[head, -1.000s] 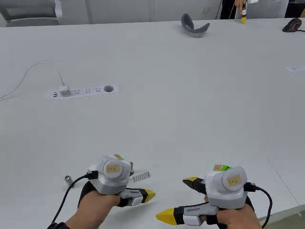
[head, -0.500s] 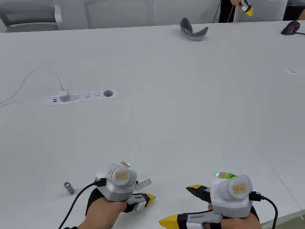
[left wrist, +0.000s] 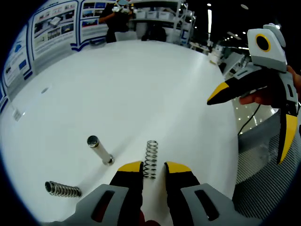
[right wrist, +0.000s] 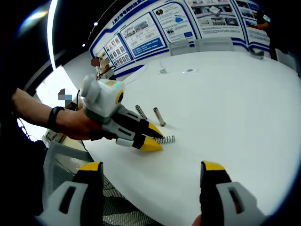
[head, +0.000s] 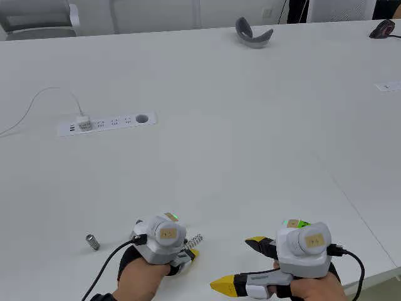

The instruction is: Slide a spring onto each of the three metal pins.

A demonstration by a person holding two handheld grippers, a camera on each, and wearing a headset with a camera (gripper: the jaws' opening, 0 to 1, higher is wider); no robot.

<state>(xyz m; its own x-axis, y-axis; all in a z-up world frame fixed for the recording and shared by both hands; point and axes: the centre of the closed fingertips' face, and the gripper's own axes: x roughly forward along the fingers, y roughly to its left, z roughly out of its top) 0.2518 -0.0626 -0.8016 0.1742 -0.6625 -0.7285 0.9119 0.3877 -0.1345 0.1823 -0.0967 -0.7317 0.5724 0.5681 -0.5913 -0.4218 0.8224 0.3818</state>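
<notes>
Left gripper view: left gripper [left wrist: 153, 168], jaws narrowly parted astride coiled steel spring [left wrist: 151, 157]; right gripper [right wrist: 151, 165] spread wide. Step, seemingly: spring pickup. Next: pinch, thread onto short silver pin [left wrist: 99, 150].

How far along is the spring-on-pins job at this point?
Done: possibly one. A coiled piece lying nearby may be a pin already carrying a spring, but that is unclear. In hand: the left gripper has its jaws either side of a loose spring; grip unclear. Left: the bare metal pin beside it. The right gripper is open.
</notes>
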